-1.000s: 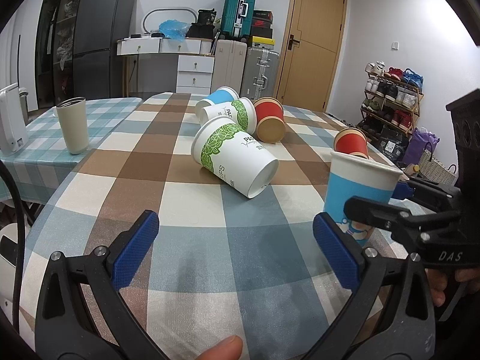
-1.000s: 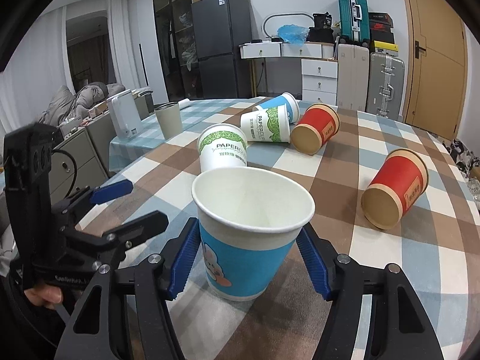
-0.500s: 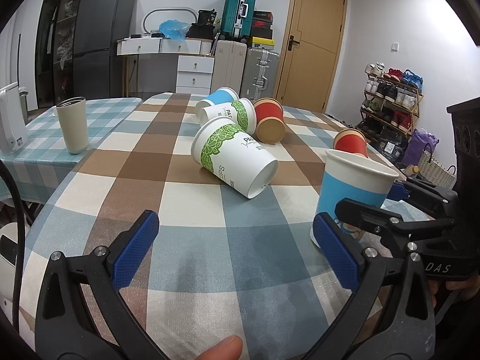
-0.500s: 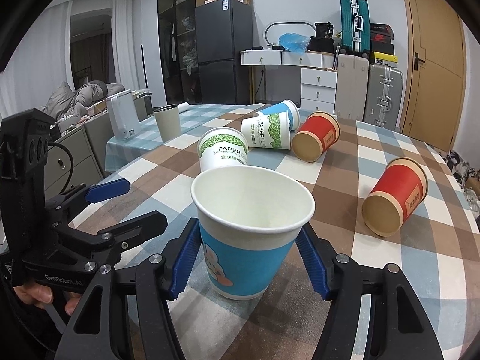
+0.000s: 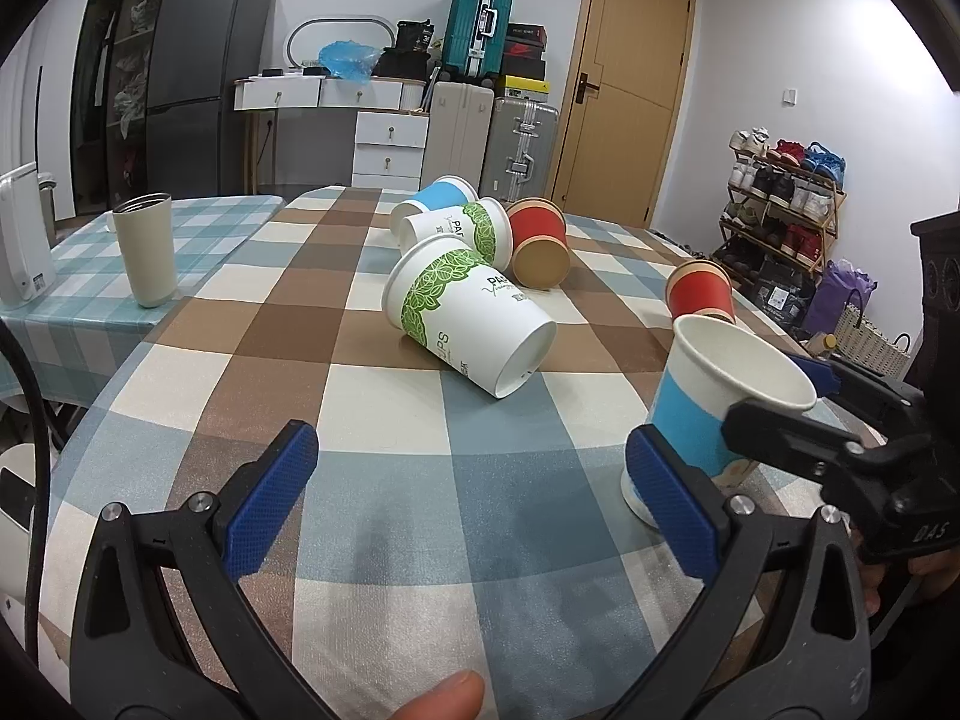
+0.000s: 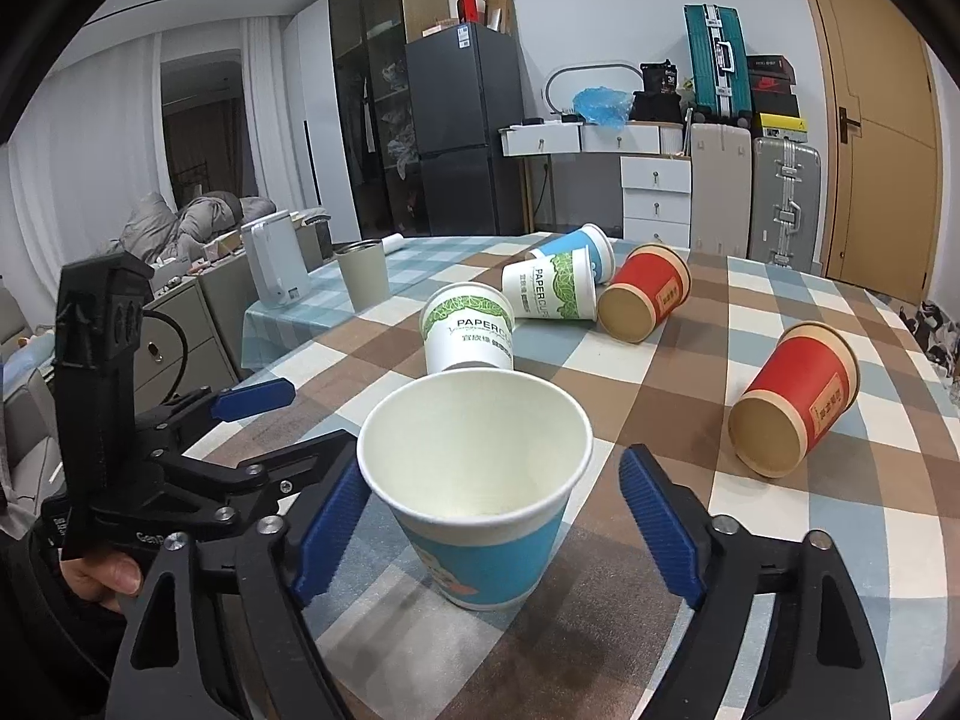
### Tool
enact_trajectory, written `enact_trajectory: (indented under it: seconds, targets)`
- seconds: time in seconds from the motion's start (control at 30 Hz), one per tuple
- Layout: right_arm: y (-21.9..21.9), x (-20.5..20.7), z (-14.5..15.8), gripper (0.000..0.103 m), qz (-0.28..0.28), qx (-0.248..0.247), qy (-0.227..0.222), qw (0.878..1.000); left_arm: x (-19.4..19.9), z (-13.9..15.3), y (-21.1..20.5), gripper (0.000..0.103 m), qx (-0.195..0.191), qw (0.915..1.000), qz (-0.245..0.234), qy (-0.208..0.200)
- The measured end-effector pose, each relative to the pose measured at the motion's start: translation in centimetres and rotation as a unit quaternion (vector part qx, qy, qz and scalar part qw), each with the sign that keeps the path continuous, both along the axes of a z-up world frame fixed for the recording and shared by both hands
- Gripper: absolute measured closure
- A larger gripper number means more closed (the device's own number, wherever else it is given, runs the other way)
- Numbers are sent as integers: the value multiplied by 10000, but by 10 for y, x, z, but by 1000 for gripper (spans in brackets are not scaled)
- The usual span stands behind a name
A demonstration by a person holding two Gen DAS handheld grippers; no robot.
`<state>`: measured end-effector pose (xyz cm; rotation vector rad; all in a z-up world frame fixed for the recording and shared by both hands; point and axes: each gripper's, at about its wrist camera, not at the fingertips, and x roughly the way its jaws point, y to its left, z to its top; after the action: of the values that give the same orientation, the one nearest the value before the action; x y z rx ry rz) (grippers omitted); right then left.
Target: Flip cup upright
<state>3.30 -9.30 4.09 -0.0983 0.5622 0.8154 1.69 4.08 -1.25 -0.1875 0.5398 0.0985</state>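
A blue and white paper cup [image 6: 480, 498] stands upright on the checked tablecloth, mouth up; it also shows in the left wrist view [image 5: 714, 402]. My right gripper [image 6: 498, 534] is open around it, its blue pads clear of the cup's sides. My left gripper [image 5: 474, 492] is open and empty, low over the cloth to the left of the cup. A green-leaf white cup [image 5: 471, 318] lies on its side in the middle of the table.
More cups lie on their sides further back: a second green-leaf cup [image 6: 549, 285], a blue cup [image 6: 585, 243], and two red cups [image 6: 645, 291] [image 6: 795, 399]. A beige tumbler [image 5: 144, 249] and a white kettle [image 6: 276, 264] stand on the neighbouring table.
The blue cup has come down onto the cloth. My right gripper's pads have opened away from it. My left gripper has stayed still.
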Motion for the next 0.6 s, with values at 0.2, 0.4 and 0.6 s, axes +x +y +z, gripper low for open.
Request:
enact_trajectory:
  seconds: [0.2,0.4,0.6]
  targets:
    - [-16,1,2,0,-10,233,35,9997,0,-1,-5,0,41,10000,-60,-65]
    - [-33,1,3,0,-136,469,-95,9988,3,0,-15,0,75,9996,-202,-184]
    - [-48,-3,6,0,-125,704,-250,9971,4,2,-32,0,231,9984,-359,-365]
